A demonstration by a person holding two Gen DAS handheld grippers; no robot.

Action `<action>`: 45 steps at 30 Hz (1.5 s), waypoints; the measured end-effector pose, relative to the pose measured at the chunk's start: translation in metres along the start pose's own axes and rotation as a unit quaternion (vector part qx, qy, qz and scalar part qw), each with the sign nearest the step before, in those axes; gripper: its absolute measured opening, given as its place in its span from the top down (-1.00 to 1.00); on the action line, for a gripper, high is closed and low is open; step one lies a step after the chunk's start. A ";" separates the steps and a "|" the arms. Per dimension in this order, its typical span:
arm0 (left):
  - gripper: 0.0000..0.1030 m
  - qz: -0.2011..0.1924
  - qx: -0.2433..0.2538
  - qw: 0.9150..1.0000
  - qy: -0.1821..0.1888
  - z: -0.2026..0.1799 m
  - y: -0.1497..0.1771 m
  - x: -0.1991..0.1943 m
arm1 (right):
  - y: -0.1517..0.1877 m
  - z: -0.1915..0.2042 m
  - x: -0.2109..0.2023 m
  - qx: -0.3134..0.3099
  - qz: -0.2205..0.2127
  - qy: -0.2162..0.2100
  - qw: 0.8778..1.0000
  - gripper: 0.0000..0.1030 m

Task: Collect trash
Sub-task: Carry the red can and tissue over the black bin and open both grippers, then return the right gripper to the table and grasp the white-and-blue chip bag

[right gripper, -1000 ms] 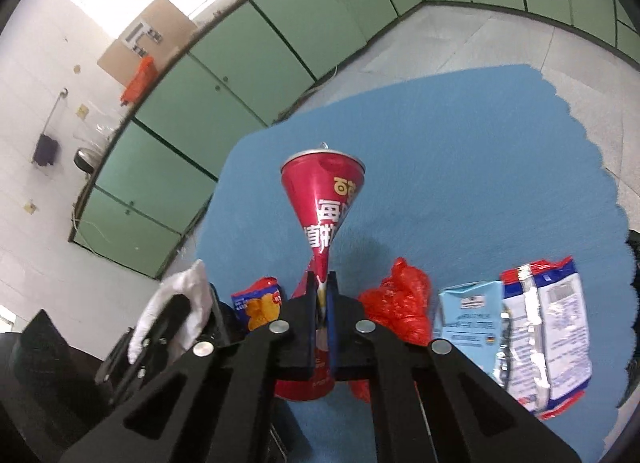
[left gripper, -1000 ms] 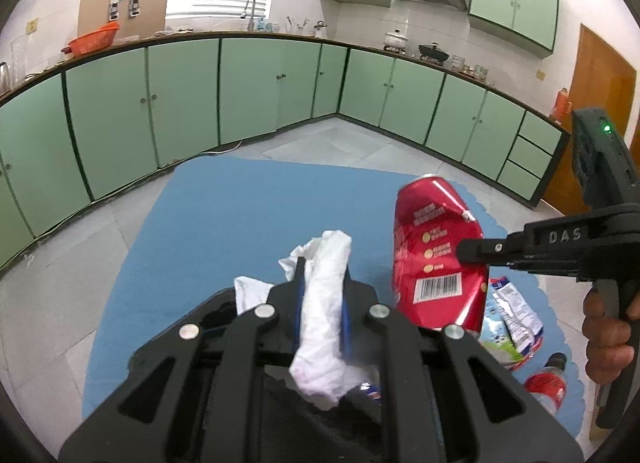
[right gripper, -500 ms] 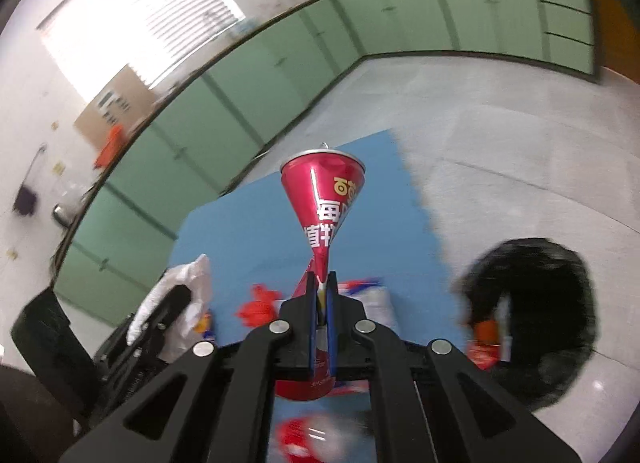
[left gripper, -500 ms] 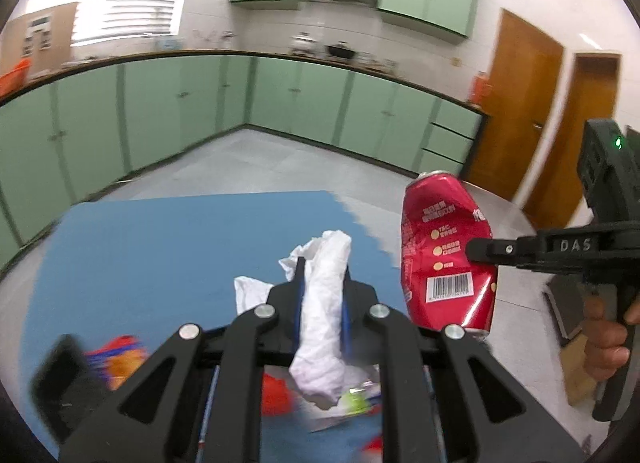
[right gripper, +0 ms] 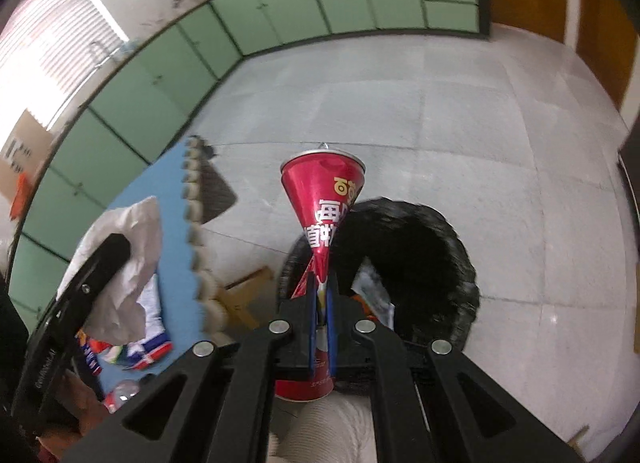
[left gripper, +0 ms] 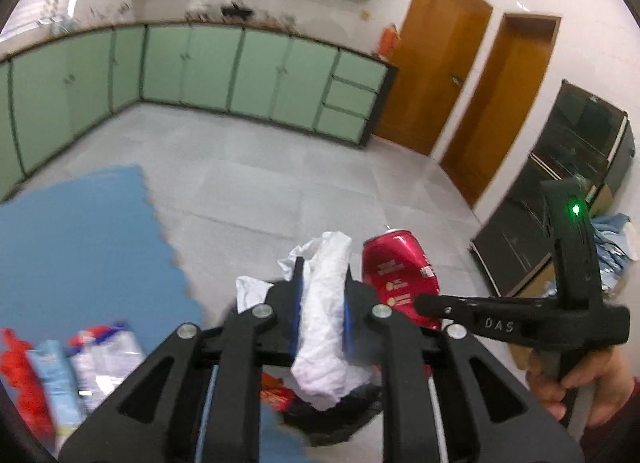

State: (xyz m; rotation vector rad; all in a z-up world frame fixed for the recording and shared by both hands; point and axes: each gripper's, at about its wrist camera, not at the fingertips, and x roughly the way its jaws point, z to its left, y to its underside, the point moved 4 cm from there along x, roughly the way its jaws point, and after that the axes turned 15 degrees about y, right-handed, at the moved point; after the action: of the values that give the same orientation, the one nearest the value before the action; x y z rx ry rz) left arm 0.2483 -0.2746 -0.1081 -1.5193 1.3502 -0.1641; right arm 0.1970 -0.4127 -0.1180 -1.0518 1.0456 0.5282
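My left gripper point(left gripper: 322, 275) has a crumpled white tissue point(left gripper: 326, 327) between its blue pads. Its jaws are opening, and the tissue still touches both pads. Below it lies the mouth of a black trash bag point(left gripper: 332, 419). My right gripper point(right gripper: 320, 287) is shut on a crushed red can point(right gripper: 324, 191), pinched flat at its middle. The can hangs over the near left rim of the open black bag point(right gripper: 464, 263) on the grey floor. In the right wrist view the left gripper point(right gripper: 116, 247) and its tissue point(right gripper: 132, 259) are at the left. The can point(left gripper: 394, 263) shows just right of the tissue.
A blue foam mat point(left gripper: 80, 243) lies at the left with snack wrappers point(left gripper: 100, 359) and red plastic point(left gripper: 20, 383) on it. A cardboard piece point(right gripper: 244, 295) lies by the bag. Green cabinets point(left gripper: 260, 75), two wooden doors point(left gripper: 432, 63) and a black cabinet point(left gripper: 560, 191) line the walls.
Both grippers have swung right, from over the blue mat to over the black bag on the grey floor. The left pads stand a little wider around the tissue.
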 end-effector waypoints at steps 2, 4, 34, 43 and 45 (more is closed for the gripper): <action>0.31 0.016 -0.003 1.000 0.007 -0.002 0.004 0.021 | 0.001 -0.019 0.010 0.013 0.006 0.009 1.000 0.92; 0.11 0.026 0.000 1.000 0.012 -0.004 0.007 0.032 | 0.002 -0.035 0.020 0.026 0.011 0.016 0.999 0.92; -0.12 -0.008 0.006 0.993 -0.117 0.042 0.014 -0.068 | 0.020 -0.018 0.037 -0.003 -0.004 0.071 0.997 0.06; -0.17 -0.031 0.000 0.990 -0.134 0.049 0.015 -0.114 | 0.024 0.045 -0.033 -0.054 -0.061 0.064 0.995 -0.18; -0.20 -0.037 0.000 0.989 -0.143 0.052 0.016 -0.129 | 0.026 0.061 -0.042 -0.068 -0.068 0.063 0.993 -0.20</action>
State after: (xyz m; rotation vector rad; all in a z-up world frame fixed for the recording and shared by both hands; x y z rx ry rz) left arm 0.2276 -0.1394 -0.0782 -1.5287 1.0658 0.0079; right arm 0.1850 -0.3420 -0.0856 -1.2818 1.0493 0.4316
